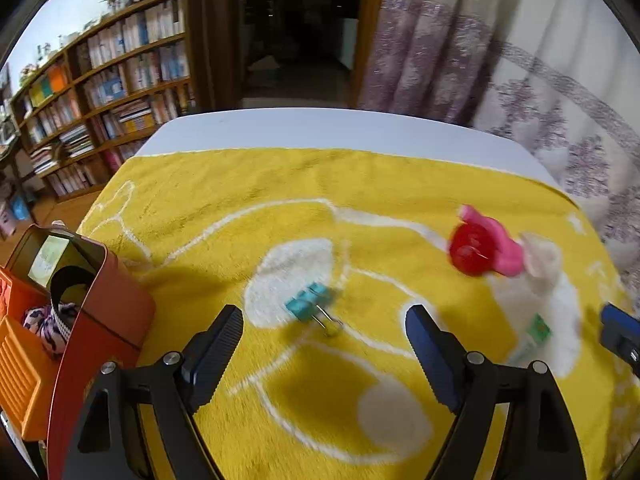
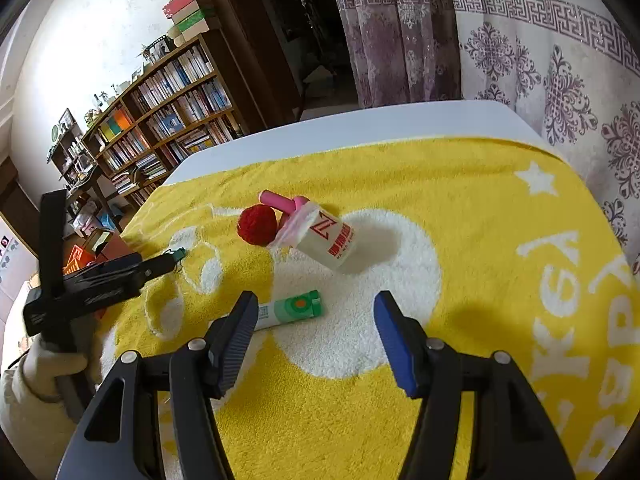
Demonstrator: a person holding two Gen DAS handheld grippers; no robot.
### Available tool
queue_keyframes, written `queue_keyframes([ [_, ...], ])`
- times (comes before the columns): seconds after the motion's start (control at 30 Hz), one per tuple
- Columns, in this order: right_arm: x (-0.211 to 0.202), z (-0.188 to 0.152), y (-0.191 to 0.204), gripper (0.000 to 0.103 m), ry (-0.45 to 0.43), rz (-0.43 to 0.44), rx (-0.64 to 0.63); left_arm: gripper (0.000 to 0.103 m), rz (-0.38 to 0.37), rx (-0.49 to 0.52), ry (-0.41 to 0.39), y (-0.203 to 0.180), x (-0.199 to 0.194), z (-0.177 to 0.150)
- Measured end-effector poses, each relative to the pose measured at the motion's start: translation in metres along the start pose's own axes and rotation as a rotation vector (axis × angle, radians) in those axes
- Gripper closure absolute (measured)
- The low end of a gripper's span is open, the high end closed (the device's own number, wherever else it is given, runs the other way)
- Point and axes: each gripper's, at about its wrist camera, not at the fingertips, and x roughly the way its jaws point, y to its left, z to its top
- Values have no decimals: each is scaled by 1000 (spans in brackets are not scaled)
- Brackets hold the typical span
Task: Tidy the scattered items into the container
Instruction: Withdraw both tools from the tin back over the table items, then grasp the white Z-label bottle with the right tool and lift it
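My left gripper (image 1: 324, 320) is open and empty, just above a teal binder clip (image 1: 310, 300) on the yellow towel (image 1: 240, 184). The orange-red container (image 1: 100, 320) stands at the left and holds a patterned cloth (image 1: 44, 324). My right gripper (image 2: 316, 312) is open and empty, with a green-and-white tube (image 2: 290, 310) lying by its left finger. Further off lie a red ball (image 2: 257, 224), a pink item (image 2: 280, 200) and a white carton (image 2: 326, 240). The left gripper also shows in the right wrist view (image 2: 172, 260).
The towel covers a white table (image 1: 320, 128). A bookshelf (image 1: 108, 92) stands at the back left, curtains (image 2: 520, 60) at the right. An orange slatted basket (image 1: 16, 372) sits beside the container.
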Motion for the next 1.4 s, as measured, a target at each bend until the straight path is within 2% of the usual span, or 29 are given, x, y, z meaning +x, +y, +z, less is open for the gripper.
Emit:
queue_keyframes([
  [0.23, 3, -1, -1, 38, 9, -7, -4, 18, 25, -17, 18, 2, 22, 6],
  [0.27, 2, 0, -1, 38, 10, -10, -7, 23, 26, -15, 22, 1, 24, 5],
  [0.3, 2, 0, 0, 38, 10, -15, -11, 42, 24, -12, 29, 1, 27, 4],
  [0.33, 2, 1, 1, 38, 10, -21, -19, 47, 32, -2, 34, 0, 30, 2],
  [0.37, 2, 3, 1, 38, 10, -26, -24, 62, 37, 12, 20, 0, 29, 3],
  [0.4, 1, 3, 3, 38, 9, -30, -28, 74, 24, 17, 18, 0, 28, 4],
  [0.6, 3, 9, 2, 38, 3, -56, -41, 74, -28, 11, -6, 3, 13, 3],
  [0.93, 25, 27, -1, 39, 32, -83, -42, 74, -102, 11, -77, -5, -32, 3],
  [1.1, 52, 44, 12, 39, 43, -72, -123, 74, -135, 9, -85, -7, -45, -1],
  [1.2, 72, 46, 10, 39, 82, -110, -139, 74, -142, 10, -91, -7, -52, -3],
  [1.27, 80, 44, 2, 50, 126, -79, -94, 74, -147, 3, -93, -4, -55, -4],
  [1.4, 67, 41, -3, 54, 106, -68, -48, 74, -157, -14, -108, 5, -66, -6],
])
